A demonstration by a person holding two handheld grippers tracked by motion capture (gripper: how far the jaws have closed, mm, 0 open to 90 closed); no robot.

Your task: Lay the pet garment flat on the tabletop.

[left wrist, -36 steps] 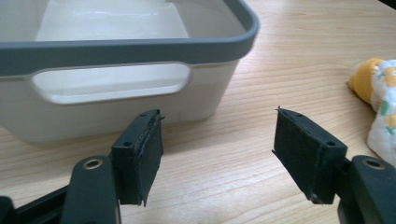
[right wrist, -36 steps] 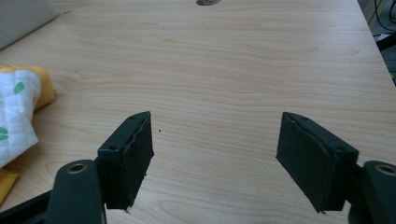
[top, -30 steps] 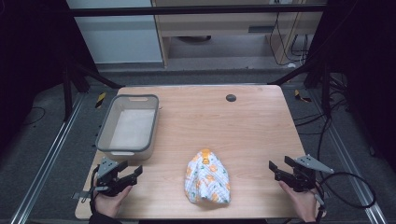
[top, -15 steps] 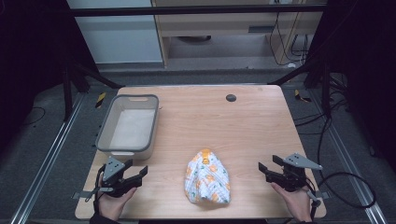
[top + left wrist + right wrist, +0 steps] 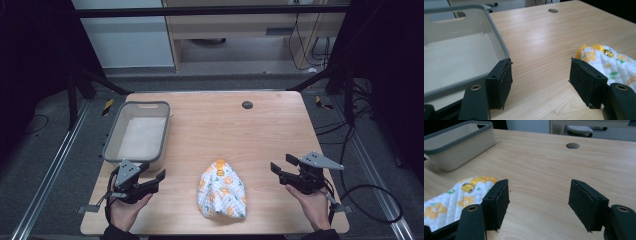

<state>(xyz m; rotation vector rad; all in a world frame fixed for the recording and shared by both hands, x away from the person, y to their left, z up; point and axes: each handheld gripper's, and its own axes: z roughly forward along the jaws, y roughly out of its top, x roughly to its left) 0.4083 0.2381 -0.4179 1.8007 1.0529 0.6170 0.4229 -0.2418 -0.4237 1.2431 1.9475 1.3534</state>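
We hold both tools low at the near edge of the wooden table (image 5: 280, 125), jaws spread wide and empty: the left gripper (image 5: 152, 180) beside the near end of the grey-rimmed plastic bin (image 5: 111, 140), the right gripper (image 5: 282, 166) well apart from it. Between them lies the quilted cloth (image 5: 222, 196), soft, white, printed with orange flowers, bunched into a rounded heap with a yellow trim and a small metal ring (image 5: 467, 186) at its far end. In our judgement a one-sided pinch could snag only the top layer, so the limp fabric unfolds and drags; the left jaws could also knock the bin's rim.
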